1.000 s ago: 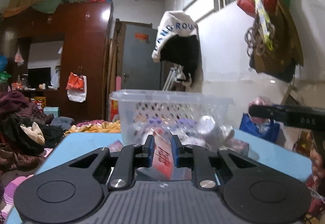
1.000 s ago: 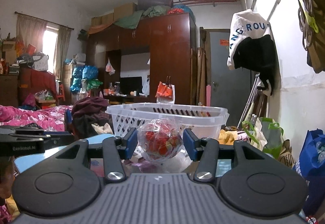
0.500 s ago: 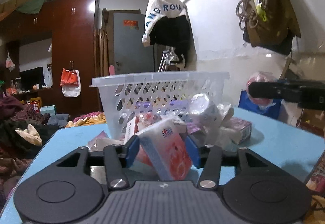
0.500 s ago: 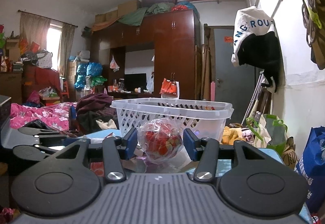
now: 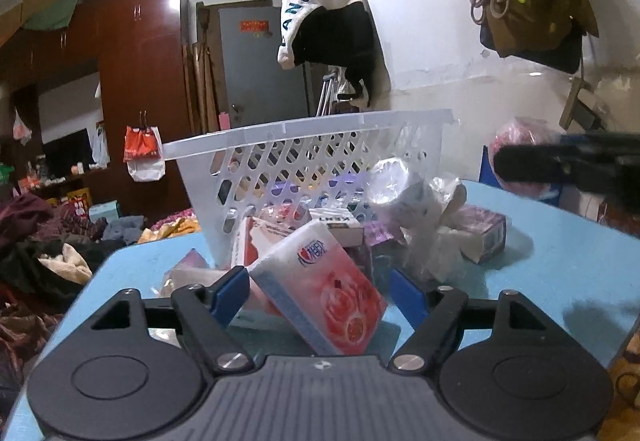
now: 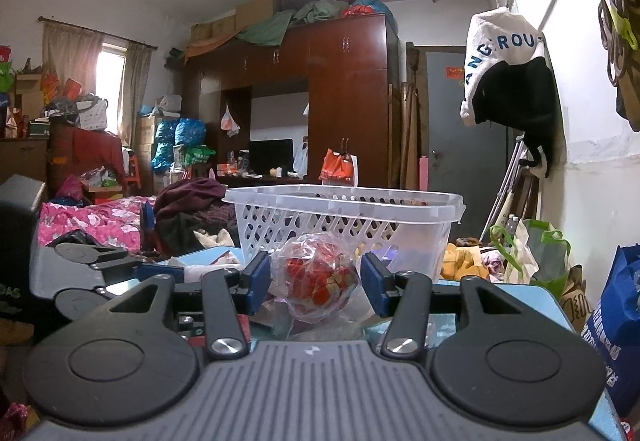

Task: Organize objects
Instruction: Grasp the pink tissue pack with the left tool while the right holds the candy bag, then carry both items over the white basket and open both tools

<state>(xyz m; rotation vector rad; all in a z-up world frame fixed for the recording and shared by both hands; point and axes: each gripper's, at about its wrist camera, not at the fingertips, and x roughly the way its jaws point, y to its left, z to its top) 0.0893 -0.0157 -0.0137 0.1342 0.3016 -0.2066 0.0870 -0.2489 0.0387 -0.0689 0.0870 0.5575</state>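
Note:
In the left wrist view my left gripper [image 5: 319,293] is low over the blue table [image 5: 540,241]. Its jaws are opening. A pink and white tissue pack [image 5: 320,285] lies tilted between them, and the right pad stands off it. Behind it is a white lattice basket [image 5: 304,129] with a pile of packets at its foot. In the right wrist view my right gripper [image 6: 316,281] is shut on a clear bag of red pieces [image 6: 316,275], held in front of the basket [image 6: 344,197]. The left gripper's body [image 6: 100,261] shows at that view's left.
A wrapped paper roll [image 5: 416,197] and a purple box [image 5: 484,233] lie right of the tissue pack. The table's left edge [image 5: 92,273] drops to heaped clothes. A wall with hanging bags is on the right, and a blue bag [image 6: 616,313] stands by the table.
The left jaws went from shut on a thin red and white packet to spread wide, with the tissue pack now loose between them. The left view has shifted sideways. The right gripper keeps its hold unmoved.

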